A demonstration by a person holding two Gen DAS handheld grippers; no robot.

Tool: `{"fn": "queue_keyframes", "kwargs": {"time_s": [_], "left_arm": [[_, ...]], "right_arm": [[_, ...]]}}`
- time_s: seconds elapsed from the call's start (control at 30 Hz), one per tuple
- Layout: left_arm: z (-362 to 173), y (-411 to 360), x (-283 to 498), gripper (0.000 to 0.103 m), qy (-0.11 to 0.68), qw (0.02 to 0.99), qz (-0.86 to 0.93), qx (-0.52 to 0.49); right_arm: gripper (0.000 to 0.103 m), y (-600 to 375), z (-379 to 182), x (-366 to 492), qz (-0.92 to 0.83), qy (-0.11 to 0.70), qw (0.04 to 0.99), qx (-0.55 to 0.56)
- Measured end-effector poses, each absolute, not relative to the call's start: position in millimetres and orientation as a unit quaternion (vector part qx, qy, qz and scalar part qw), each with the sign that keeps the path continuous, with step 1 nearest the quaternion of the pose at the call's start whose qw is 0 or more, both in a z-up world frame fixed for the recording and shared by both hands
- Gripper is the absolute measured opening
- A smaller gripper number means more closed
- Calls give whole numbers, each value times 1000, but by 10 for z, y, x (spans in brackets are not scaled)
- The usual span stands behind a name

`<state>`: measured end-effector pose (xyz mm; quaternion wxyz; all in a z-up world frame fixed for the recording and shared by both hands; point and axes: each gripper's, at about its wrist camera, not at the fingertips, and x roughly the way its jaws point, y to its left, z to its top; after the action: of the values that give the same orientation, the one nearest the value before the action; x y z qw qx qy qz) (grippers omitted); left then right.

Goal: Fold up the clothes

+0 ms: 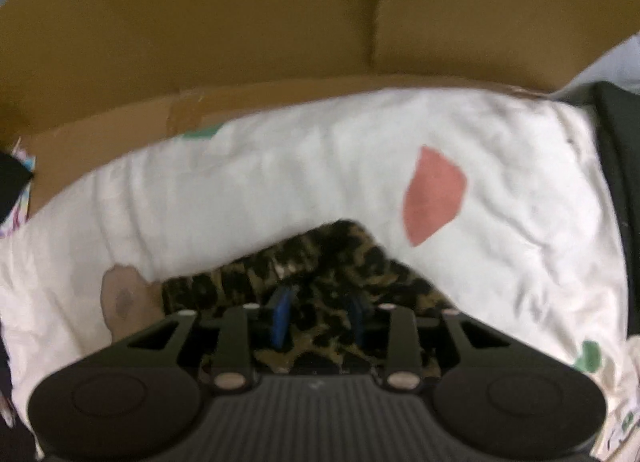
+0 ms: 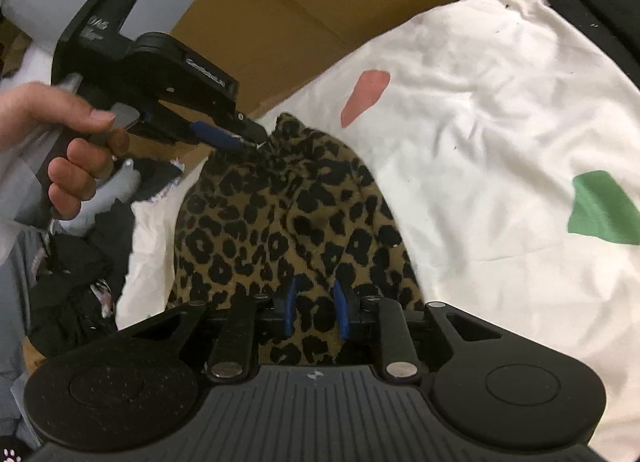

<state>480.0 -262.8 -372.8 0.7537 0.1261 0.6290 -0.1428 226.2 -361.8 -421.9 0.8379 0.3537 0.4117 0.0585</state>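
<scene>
Garment: a small leopard-print knitted cloth, brown with black spots, lies bunched on a white sheet with pink and green patches; if this sheet covers a bed or a surface I cannot tell.
Left claw: the left claw, held by the person's left hand, is closed on the far edge of the garment; in its own view the blue fingers have the spotted cloth between them.
Right claw: the right claw holds the near edge, its blue pads pressed into a fold of the cloth.
Behind: a brown cardboard box stands just beyond the sheet; dark clothes in a pile lie at the left side.
Handling: the cloth seems light, soft and a little stretchy; it will hang and wrinkle and not keep a shape.
Where to hold: best at the hem or the corners, both ends at one time, so a clean crease can form.
Risk: a thick fold can slip out if the pull is not even.
</scene>
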Motion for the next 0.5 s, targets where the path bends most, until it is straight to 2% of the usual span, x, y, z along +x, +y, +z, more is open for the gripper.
{"fn": "queue_keyframes", "kwargs": {"time_s": [0.1, 0.13, 0.23, 0.33, 0.43, 0.5], "left_arm": [[-3801, -2636, 4812, 34, 638, 748, -123, 140], [-3826, -2639, 4816, 36, 640, 745, -116, 144], [-3900, -2647, 4828, 52, 648, 739, -96, 158], [-3936, -2660, 4818, 54, 651, 735, -87, 168], [-3946, -2659, 4793, 53, 649, 736, -85, 172], [-3915, -2634, 4775, 36, 644, 740, -79, 177]], "right_arm": [[23, -3599, -4259, 2271, 61, 422, 835, 347], [23, -3592, -4273, 2274, 62, 426, 834, 345], [23, -3573, -4313, 2284, 64, 436, 831, 339], [23, -3555, -4348, 2291, 67, 445, 828, 334], [24, -3542, -4344, 2285, 74, 444, 828, 335], [24, -3523, -4333, 2279, 79, 442, 830, 330]]}}
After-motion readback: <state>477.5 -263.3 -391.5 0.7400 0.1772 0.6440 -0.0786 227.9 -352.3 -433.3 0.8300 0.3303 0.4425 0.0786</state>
